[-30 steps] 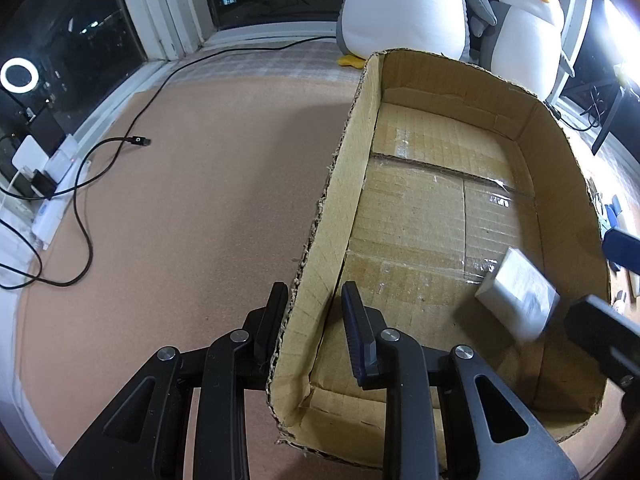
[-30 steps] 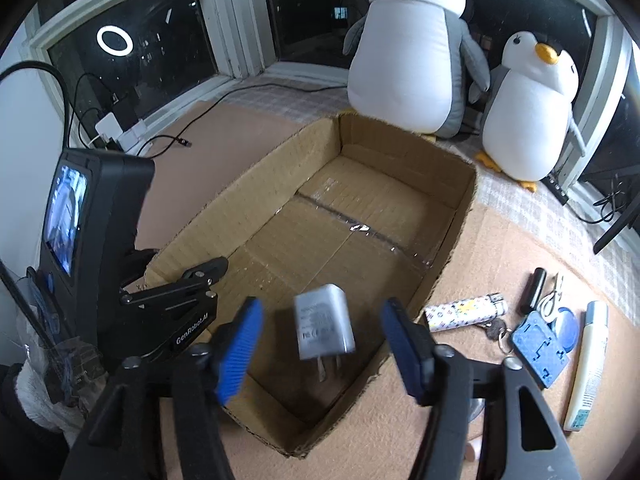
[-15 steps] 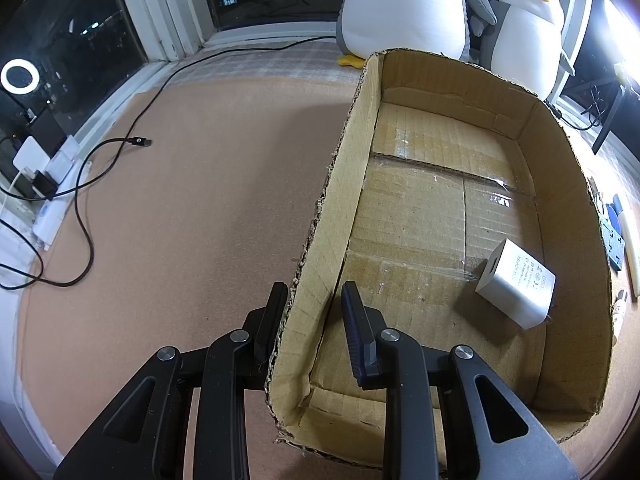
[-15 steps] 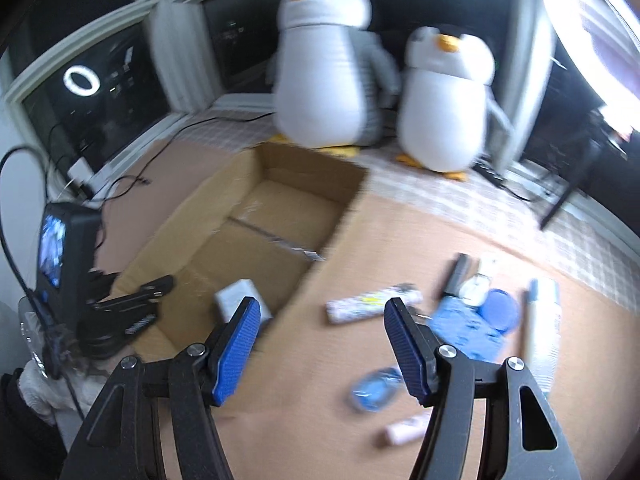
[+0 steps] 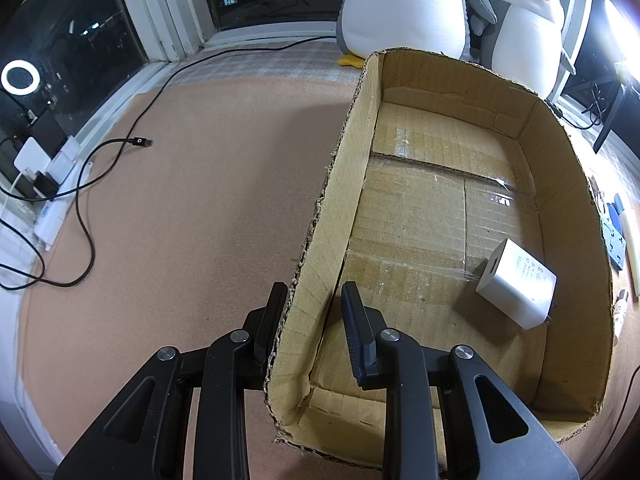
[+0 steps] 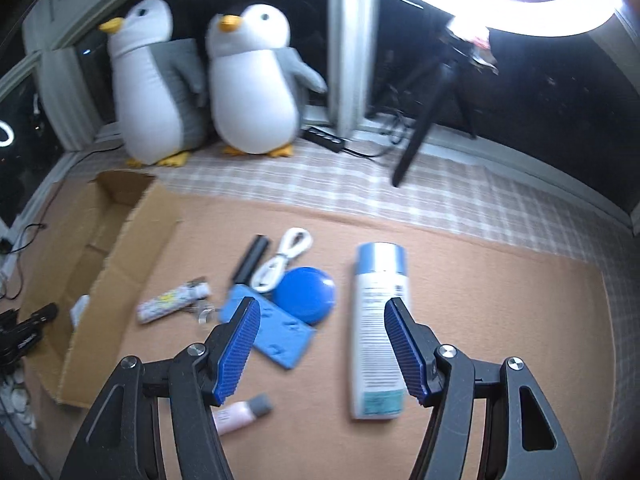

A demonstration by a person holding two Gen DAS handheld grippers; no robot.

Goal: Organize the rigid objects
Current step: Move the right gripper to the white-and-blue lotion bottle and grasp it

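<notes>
Cork-coloured matting covers the floor under a dark window, with a loose black cable (image 5: 86, 216) trailing across it at far left. Next comes the left gripper (image 5: 314, 322), its two black fingers straddling the near left wall of the cardboard box (image 5: 344, 168); the outer finger touches the wall while a small gap shows at the inner one, so it looks only loosely closed on the card, steadying the box rather than carrying anything. Inside the box, toward its right wall, lies a white charger (image 5: 516, 288), the only item stowed so far. Two plush penguins (image 6: 224, 84) stand behind, beside the window frame. Further right, outside the box, the remaining items are scattered on the mat: a patterned tube (image 6: 172, 300), a black stick (image 6: 250, 258), a coiled white cable (image 6: 284, 258), a blue flat card (image 6: 268, 330), a blue round case (image 6: 306, 294), a small pink tube (image 6: 240, 412), and a tall white bottle (image 6: 380, 316). The right gripper (image 6: 322, 350) hovers over these with its blue-padded jaws spread wide and empty. The bottle lies just inside the right pad, its long axis running away from the camera, roughly in line with the fingers, so I judge a small shift right would let the jaws close across its narrow width; the left hand is occupied and well apart.
</notes>
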